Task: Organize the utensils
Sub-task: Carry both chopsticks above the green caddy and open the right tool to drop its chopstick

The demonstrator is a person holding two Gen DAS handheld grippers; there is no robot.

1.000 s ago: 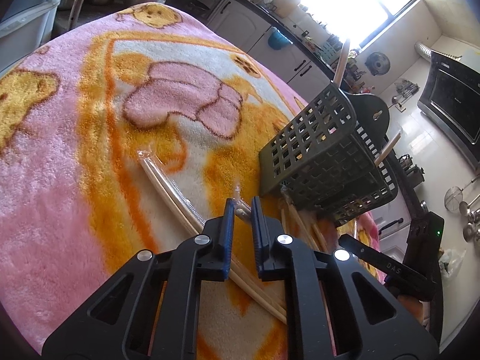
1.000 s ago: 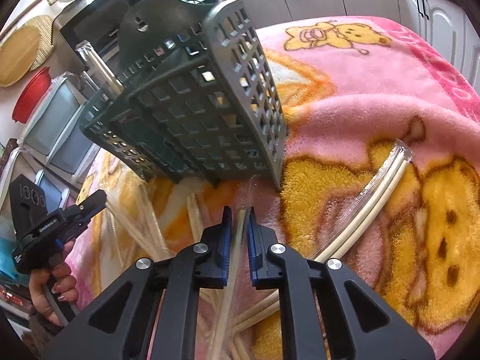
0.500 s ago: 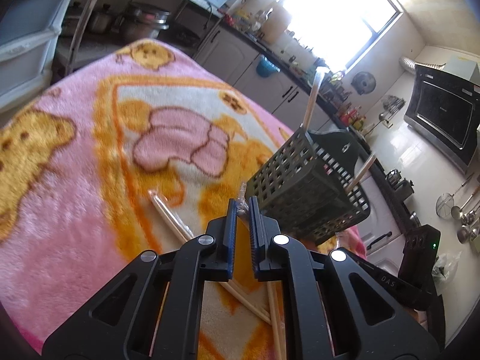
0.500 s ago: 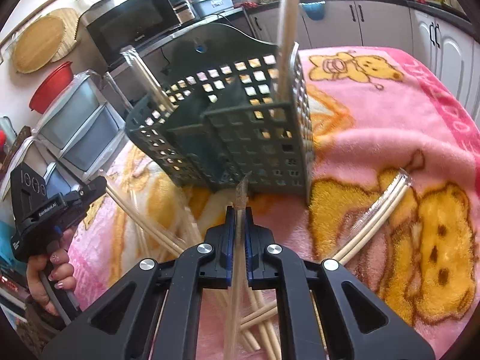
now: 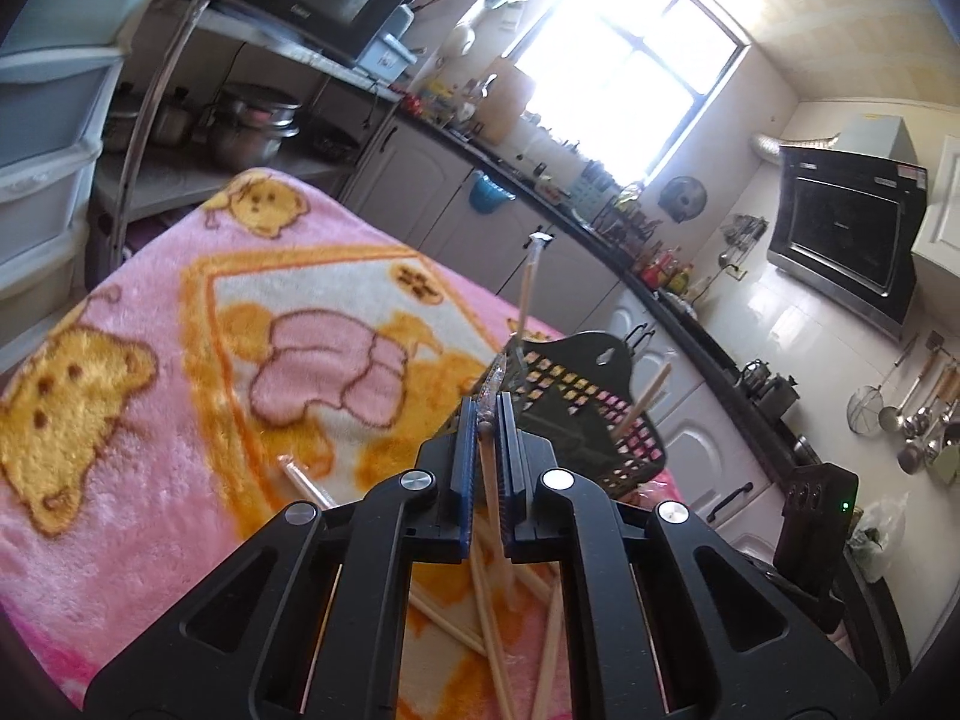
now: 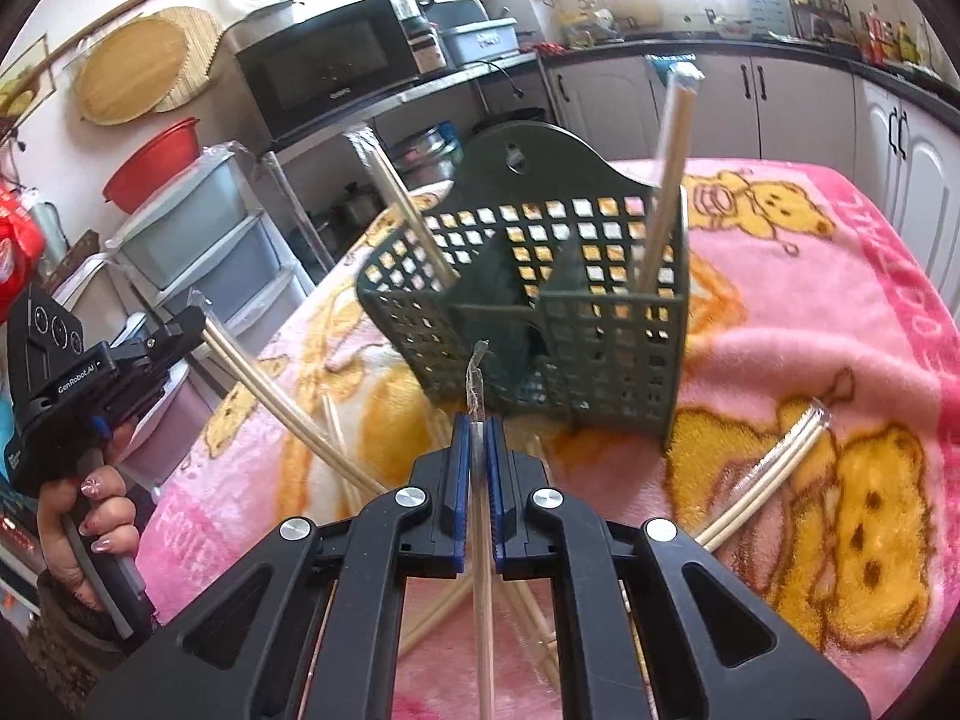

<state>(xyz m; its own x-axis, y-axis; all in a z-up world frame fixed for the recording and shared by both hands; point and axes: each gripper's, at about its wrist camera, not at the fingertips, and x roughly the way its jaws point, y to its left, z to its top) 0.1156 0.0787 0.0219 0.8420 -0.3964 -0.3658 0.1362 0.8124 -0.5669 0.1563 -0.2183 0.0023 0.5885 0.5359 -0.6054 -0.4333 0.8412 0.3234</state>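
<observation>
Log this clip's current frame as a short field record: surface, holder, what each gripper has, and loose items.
surface: pink cartoon-bear blanket
holder: dark green mesh utensil basket, standing on the blanket
in holder: two wrapped chopstick pairs, leaning
left gripper: shut on a wrapped chopstick pair, lifted
right gripper: shut on another wrapped pair
loose: white chopsticks on the blanket

Both grippers now ride higher above the blanket (image 6: 840, 324) than a second ago. Left gripper (image 5: 486, 414), jaws then parted beside a wrapped chopstick pair, now clamps one (image 5: 489, 480) lifted clear. Right gripper (image 6: 474, 432) carries its wrapped chopsticks (image 6: 480, 540) up too, tip nearer the dark green basket (image 6: 606, 336) rim.
</observation>
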